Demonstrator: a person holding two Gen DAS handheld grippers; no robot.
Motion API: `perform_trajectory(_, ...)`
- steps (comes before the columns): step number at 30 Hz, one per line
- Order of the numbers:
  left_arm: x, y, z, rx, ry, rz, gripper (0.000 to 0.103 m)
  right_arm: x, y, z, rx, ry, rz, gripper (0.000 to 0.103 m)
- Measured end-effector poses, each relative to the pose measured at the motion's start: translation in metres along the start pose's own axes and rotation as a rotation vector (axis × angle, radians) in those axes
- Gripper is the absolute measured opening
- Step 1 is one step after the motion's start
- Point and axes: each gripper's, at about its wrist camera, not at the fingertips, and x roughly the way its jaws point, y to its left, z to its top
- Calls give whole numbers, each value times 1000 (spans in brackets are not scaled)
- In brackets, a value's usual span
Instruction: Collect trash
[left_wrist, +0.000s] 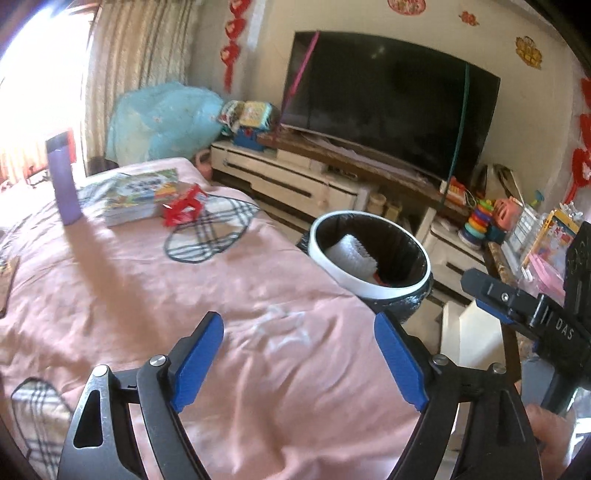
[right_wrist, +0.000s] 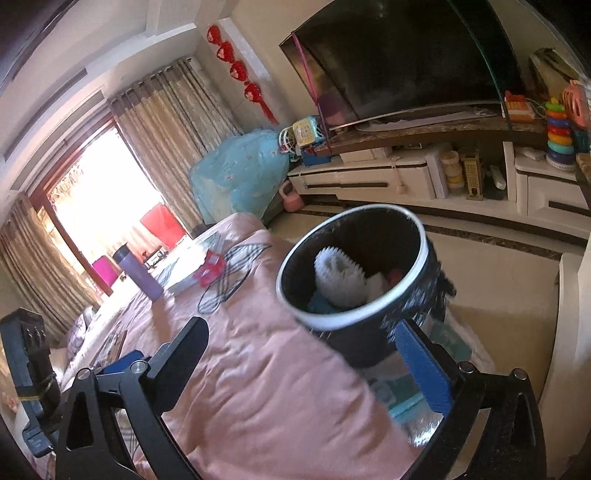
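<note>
Waste bin (left_wrist: 369, 254) stands at the edge of the pink-covered bed (left_wrist: 184, 295); black liner, white rim; white crumpled trash (right_wrist: 340, 278) plus red and blue scraps already inside, so part of the collecting looks done. Left hand-held gripper (left_wrist: 299, 354) released, jaws wide, nothing between them, over the cover short of the bin. Right hand-held gripper (right_wrist: 306, 369) also spread and empty, near side of the bin. Left to do, by my reading: 1 red wrapper (left_wrist: 183, 208) lies on the bed well beyond the bin, against the stacked books (left_wrist: 136, 199); purple flask (left_wrist: 62, 181) past those, likely not trash.
</note>
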Motion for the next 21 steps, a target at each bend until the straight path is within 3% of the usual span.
perform_trajectory(5, -40, 3, -17, 11, -96, 46, 91, -25, 30, -9, -88, -66, -27, 102)
perform_trajectory(9, -70, 5, -33, 5, -191, 70, 102, -57, 53, -13, -177, -214, -50, 103)
perform_trajectory(12, -86, 8, -50, -8, -250, 84, 102, -71, 66, -22, -242, -306, -94, 103)
perform_trajectory(21, -96, -3, -82, 51, -315, 201, 102, -58, 71, -42, -292, -330, -127, 103)
